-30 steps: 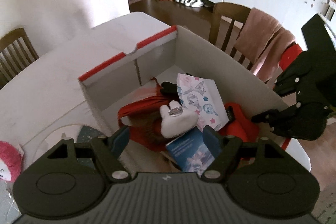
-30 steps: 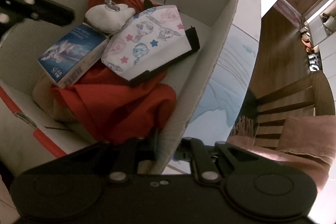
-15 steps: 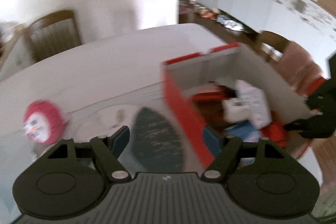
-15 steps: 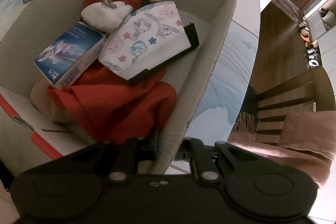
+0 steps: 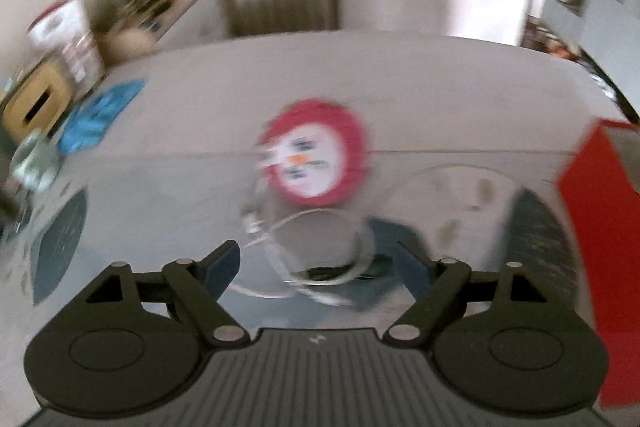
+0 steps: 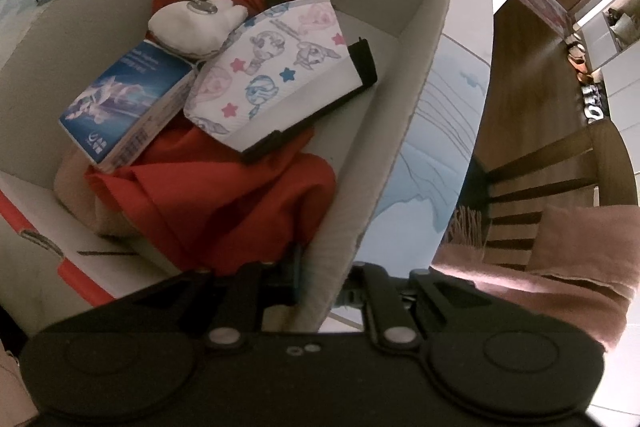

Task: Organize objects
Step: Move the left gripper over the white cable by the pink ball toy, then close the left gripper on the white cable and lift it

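Left tongs (image 5: 318, 261) wide, empty; right tongs (image 6: 322, 273) clamped on box wall (image 6: 384, 163).
Left view, blurred: clear ring (image 5: 320, 247) just ahead on table (image 5: 360, 75), pink plush (image 5: 316, 153) at 12 beyond. Box holds red cloth (image 6: 224, 199), blue carton (image 6: 124, 99), star-print pouch (image 6: 272, 67), white plush (image 6: 192, 27).

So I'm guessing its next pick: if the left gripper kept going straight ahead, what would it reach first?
Probably the clear ring lying between the open left gripper fingers, then the pink plush toy behind; blur makes depth uncertain.

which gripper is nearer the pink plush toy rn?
Left. The left gripper, jaws open, faces the pink plush toy; the right gripper clamps the box wall far from it.
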Action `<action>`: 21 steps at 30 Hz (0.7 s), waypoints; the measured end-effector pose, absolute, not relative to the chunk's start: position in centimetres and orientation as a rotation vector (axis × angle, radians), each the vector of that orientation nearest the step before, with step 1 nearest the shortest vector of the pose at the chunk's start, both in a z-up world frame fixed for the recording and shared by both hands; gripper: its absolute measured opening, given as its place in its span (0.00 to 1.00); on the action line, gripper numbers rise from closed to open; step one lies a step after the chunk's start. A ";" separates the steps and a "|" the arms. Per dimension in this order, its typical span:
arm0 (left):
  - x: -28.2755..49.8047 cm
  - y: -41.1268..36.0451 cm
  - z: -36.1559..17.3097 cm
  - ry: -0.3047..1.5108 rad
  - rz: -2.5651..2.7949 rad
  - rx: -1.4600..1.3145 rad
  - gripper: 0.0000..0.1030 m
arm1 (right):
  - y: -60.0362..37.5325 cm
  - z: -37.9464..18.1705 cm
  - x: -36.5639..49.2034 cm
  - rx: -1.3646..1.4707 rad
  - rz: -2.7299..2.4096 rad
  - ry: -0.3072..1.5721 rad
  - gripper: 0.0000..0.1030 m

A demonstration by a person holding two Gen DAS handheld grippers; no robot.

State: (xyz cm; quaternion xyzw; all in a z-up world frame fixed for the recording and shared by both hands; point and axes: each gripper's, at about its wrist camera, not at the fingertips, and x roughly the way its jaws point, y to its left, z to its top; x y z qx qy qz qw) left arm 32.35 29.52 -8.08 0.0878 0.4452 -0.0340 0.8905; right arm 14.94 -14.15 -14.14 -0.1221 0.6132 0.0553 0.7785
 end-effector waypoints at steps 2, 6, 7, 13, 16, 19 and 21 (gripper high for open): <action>33.8 31.5 -9.0 0.958 -0.020 0.135 0.81 | -14.1 -14.2 15.0 -0.266 0.116 1.329 0.11; 36.1 34.5 -11.4 1.067 0.040 0.001 0.81 | -14.0 -14.2 14.9 -0.266 0.107 1.337 0.11; 36.5 35.0 -11.9 1.087 0.048 -0.032 0.81 | -14.0 -14.3 15.0 -0.264 0.105 1.340 0.11; 38.6 36.3 -14.3 1.144 0.103 -0.140 0.81 | -14.0 -14.5 15.2 -0.264 0.098 1.351 0.12; 39.2 36.0 -14.7 1.153 0.101 -0.141 0.80 | -14.0 -14.7 15.2 -0.263 0.095 1.355 0.12; 39.7 35.4 -15.2 1.155 0.085 -0.127 0.72 | -14.1 -14.9 15.3 -0.259 0.095 1.358 0.12; 39.7 35.0 -15.3 1.161 0.078 -0.115 0.59 | -14.2 -15.0 15.4 -0.257 0.095 1.360 0.12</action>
